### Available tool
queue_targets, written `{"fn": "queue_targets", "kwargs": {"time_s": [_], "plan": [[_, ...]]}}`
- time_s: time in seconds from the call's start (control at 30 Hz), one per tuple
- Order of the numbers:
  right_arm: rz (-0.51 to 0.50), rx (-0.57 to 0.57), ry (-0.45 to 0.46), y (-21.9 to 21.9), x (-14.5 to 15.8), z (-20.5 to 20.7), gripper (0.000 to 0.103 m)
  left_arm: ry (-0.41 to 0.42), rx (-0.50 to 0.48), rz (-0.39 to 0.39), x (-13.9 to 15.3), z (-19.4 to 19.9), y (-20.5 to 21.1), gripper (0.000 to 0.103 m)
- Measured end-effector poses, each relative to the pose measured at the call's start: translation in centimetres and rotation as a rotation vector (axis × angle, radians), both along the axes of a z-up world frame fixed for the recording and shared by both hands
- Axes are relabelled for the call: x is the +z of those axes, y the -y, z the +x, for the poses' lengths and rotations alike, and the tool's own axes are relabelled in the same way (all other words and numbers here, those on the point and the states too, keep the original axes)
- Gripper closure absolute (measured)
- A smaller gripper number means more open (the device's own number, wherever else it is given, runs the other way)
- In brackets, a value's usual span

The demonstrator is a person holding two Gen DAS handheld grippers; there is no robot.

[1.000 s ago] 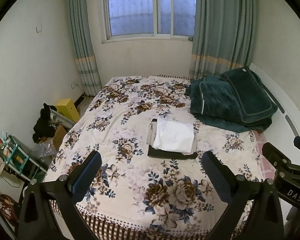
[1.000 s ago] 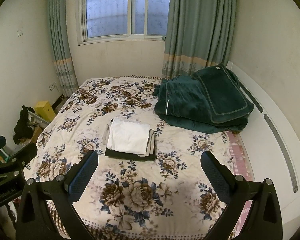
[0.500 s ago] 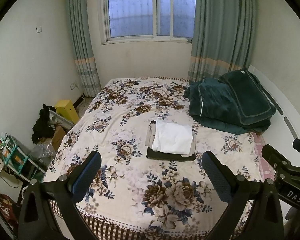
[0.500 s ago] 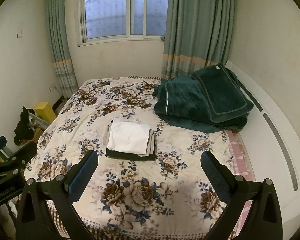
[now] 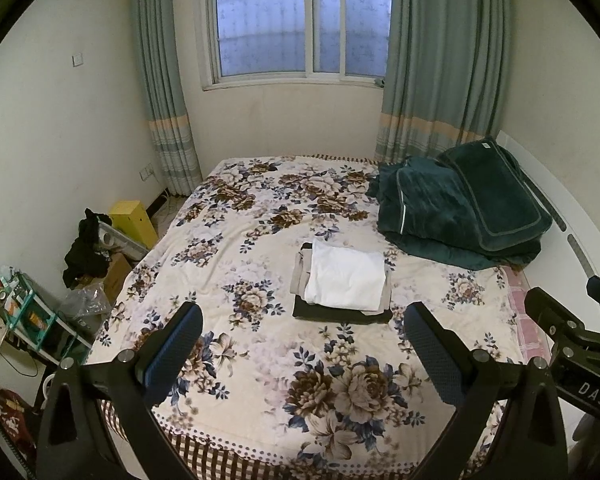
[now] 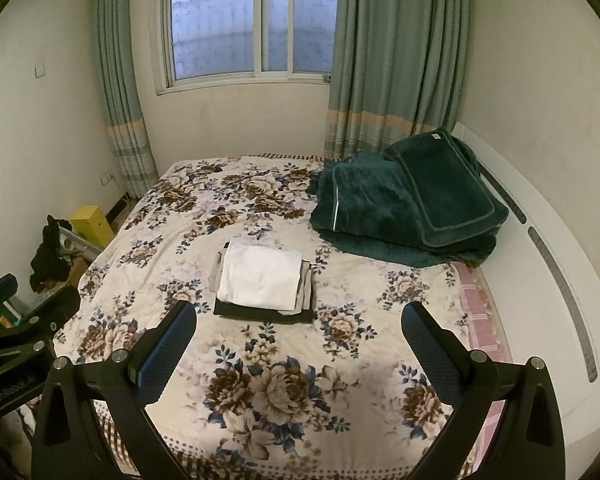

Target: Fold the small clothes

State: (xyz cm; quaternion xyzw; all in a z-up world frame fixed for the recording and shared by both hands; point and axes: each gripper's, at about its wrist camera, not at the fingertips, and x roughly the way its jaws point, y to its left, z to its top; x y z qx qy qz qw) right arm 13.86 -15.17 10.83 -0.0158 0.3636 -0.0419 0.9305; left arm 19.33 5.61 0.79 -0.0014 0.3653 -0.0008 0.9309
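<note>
A stack of folded clothes [image 5: 342,282] lies in the middle of the floral bed [image 5: 260,360]: a white piece on top, a beige one under it, a dark one at the bottom. It also shows in the right wrist view [image 6: 264,278]. My left gripper [image 5: 300,352] is open and empty, held above the bed's near edge, well short of the stack. My right gripper [image 6: 298,350] is open and empty at the same distance. The right gripper's body shows at the right of the left wrist view [image 5: 572,344].
A dark green blanket [image 5: 460,208] is heaped at the bed's back right, by the white headboard [image 6: 548,248]. Left of the bed stand a yellow box [image 5: 134,220], black cloth [image 5: 86,248], cardboard boxes and a small shelf [image 5: 24,312]. Curtains and a window fill the far wall.
Both grippers have drawn back and tilted up a little from the bed; the stack looks slightly farther. The clothes have not moved.
</note>
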Motion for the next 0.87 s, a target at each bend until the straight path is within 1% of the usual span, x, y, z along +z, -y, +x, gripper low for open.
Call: {"fn": "queue_targets", "kwargs": {"time_s": [0.27, 0.6, 0.87], "plan": [[-0.001, 0.001, 0.002, -0.1, 0.1, 0.1, 0.000, 0.005, 0.000, 0.000, 0.6, 1.0, 0.4, 0.000], [-0.004, 0.001, 0.005, -0.2, 0.7, 0.5, 0.000, 0.007, 0.006, 0.002, 0.3, 0.7, 0.2, 0.000], [-0.004, -0.003, 0.008, -0.2, 0.8, 0.3, 0.000, 0.012, 0.013, -0.005, 0.9, 1.4, -0.2, 0.000]]}}
